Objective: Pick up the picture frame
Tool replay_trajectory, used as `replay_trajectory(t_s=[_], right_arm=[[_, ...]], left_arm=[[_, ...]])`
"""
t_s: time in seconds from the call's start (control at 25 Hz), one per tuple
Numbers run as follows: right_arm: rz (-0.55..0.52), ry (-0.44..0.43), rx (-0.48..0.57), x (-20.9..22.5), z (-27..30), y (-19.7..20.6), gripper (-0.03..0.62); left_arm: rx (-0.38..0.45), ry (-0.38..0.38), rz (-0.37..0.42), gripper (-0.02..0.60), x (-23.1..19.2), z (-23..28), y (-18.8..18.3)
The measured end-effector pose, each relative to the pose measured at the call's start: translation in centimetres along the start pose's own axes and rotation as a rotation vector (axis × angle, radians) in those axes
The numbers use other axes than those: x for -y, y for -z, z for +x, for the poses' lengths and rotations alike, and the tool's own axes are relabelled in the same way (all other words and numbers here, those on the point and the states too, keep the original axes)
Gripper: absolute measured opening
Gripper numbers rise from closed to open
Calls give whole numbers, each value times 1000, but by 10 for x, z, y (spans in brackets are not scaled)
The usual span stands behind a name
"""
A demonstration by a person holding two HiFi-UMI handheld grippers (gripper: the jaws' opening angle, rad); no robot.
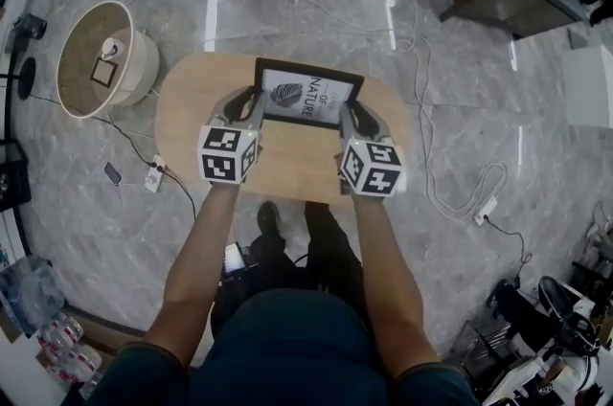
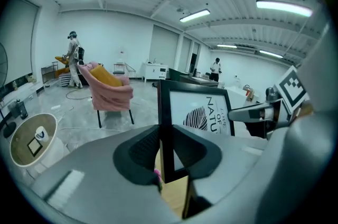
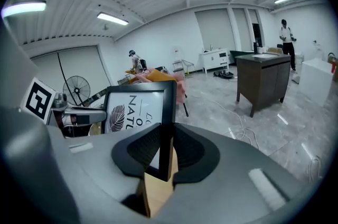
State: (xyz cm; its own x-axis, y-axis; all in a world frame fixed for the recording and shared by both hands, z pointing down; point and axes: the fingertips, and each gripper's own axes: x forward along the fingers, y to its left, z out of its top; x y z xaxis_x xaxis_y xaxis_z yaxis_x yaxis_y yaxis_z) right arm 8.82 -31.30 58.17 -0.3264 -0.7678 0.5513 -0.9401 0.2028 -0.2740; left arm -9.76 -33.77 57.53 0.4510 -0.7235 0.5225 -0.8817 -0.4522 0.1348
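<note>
Black picture frame (image 1: 306, 94) with a leaf print is at upper centre of the head view, over the wooden bench (image 1: 287, 163). Left gripper (image 1: 251, 107) pinches its left edge and right gripper (image 1: 352, 117) pinches its right edge. In both gripper views the pads press on the border.

There's the picture frame (image 1: 308, 94): matt black moulding round a smooth white paper print. The table (image 1: 287, 167), pale wood, smooth, low sheen. The floor (image 1: 335, 2), grey veined stone, polished, mirroring lights. Left gripper (image 2: 165, 151) and right gripper (image 3: 163, 151), matt grey plastic, dark ribbed pads (image 2: 138, 154).
</note>
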Motion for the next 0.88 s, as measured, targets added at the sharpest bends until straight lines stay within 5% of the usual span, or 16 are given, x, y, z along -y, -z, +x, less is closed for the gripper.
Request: replay_trajectory(t_s=[0.88], right_arm=[[-288,-117,529,-188,-196,-233,83]], left_arm=[[546,-53,201,71,-8,-261,-243]])
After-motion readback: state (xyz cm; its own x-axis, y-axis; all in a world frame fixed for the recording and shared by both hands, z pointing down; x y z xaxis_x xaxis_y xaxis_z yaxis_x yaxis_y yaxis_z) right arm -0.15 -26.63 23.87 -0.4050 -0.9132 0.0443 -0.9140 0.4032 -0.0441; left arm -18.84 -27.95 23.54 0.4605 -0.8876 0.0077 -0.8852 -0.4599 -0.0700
